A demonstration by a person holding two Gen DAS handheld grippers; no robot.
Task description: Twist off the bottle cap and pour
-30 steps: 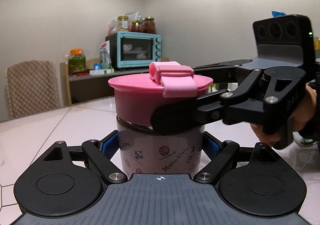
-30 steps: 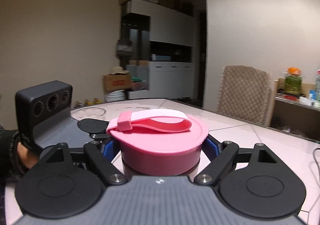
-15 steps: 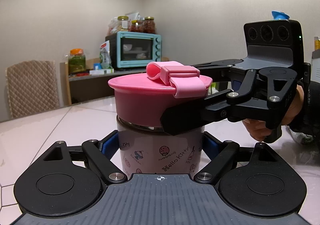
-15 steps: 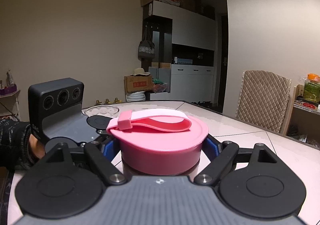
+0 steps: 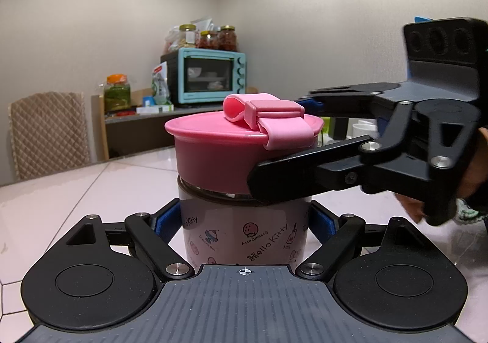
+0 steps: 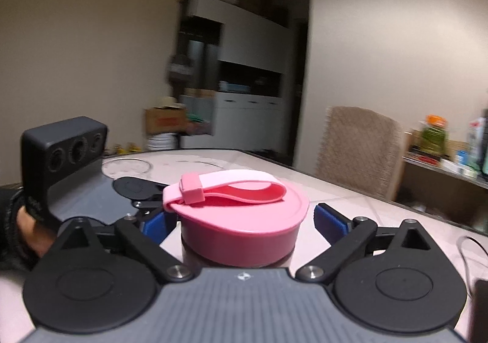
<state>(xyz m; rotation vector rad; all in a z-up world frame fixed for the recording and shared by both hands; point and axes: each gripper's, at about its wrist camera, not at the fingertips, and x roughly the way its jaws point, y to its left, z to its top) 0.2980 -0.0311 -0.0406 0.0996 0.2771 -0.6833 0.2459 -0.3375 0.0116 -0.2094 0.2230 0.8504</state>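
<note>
A white Hello Kitty bottle [image 5: 244,236] stands on the pale tiled table [image 5: 91,190]. My left gripper [image 5: 244,221] is shut on its body, blue pads pressed to both sides. The pink cap [image 5: 219,160] with its looped strap [image 5: 283,126] sits on top. My right gripper [image 5: 292,141] reaches in from the right at cap height. In the right wrist view its jaws are opening. The cap [image 6: 244,230] lies between the blue pads [image 6: 331,221], with a gap showing on the right side. A hand [image 5: 411,212] holds that gripper.
A glass dish [image 6: 126,166] lies on the far side of the table. A quilted chair [image 5: 48,129] stands at the table's edge. Behind it a sideboard carries a teal toaster oven [image 5: 210,76] and jars. A thin cable [image 6: 469,248] lies at the right.
The right gripper's pads have spread off the pink cap, which they clamped before. The right gripper has swung sideways; its view is now blurred. Cap strap turned slightly. Left gripper and bottle unmoved.
</note>
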